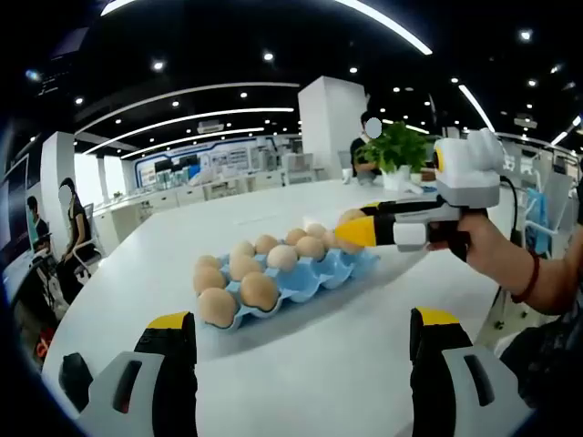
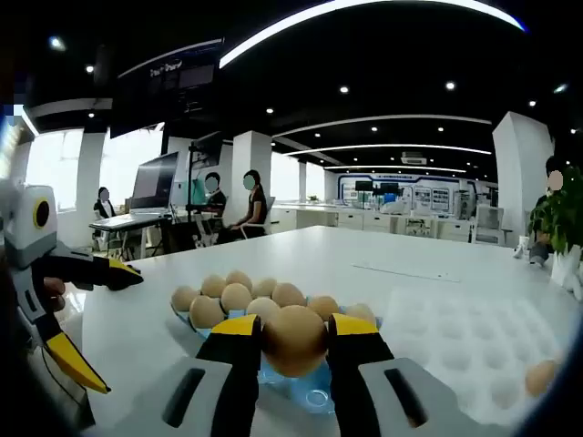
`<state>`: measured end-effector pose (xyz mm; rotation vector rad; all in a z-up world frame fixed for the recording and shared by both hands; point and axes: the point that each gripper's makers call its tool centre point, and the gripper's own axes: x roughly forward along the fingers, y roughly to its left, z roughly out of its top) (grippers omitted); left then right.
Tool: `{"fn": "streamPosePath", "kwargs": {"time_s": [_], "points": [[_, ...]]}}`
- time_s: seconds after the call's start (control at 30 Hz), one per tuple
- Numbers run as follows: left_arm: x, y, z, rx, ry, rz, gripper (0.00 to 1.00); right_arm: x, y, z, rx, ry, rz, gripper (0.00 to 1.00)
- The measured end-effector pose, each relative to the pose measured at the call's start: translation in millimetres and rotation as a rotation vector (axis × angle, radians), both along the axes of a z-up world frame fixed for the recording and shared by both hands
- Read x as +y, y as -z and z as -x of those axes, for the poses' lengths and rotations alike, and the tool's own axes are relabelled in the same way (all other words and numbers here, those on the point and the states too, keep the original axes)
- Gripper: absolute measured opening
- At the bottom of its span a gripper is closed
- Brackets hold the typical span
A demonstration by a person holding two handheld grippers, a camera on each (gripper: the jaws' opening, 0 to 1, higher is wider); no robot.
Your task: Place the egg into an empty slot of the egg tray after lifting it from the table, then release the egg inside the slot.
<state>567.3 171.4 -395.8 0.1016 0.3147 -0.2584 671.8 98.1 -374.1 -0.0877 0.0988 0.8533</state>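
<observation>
Right gripper (image 2: 293, 344): clenched on the egg (image 2: 293, 340), held just above the near end of the blue egg tray (image 2: 301, 391).
Left gripper (image 1: 301, 332): jaws spread, holding nothing, just short of the tray.
Tray: on the white table (image 2: 346, 255), most slots filled with eggs.
Loose egg (image 2: 539, 376): right of the tray.
Potted plant (image 1: 397, 150): beyond the tray.

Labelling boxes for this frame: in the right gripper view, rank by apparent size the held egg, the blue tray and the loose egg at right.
1. blue tray, though partly hidden.
2. held egg, enlarged by nearness.
3. loose egg.
</observation>
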Motion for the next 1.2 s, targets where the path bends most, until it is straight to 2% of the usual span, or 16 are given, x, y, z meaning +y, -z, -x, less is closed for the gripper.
{"fn": "streamPosePath", "kwargs": {"time_s": [0.5, 0.97, 1.2], "points": [[2, -0.2, 1.7, 0.004, 0.000, 0.000, 0.99, 42, 2.0, 7, -0.002, -0.090, 0.019, 0.30], [8, 0.6, 0.8, 0.007, -0.007, 0.004, 0.99, 62, 12.2, 8, 0.008, -0.127, 0.038, 0.30], [9, 0.0, 0.5, 0.011, -0.008, 0.007, 0.99, 69, 25.5, 8, 0.020, -0.130, 0.057, 0.30]]}}
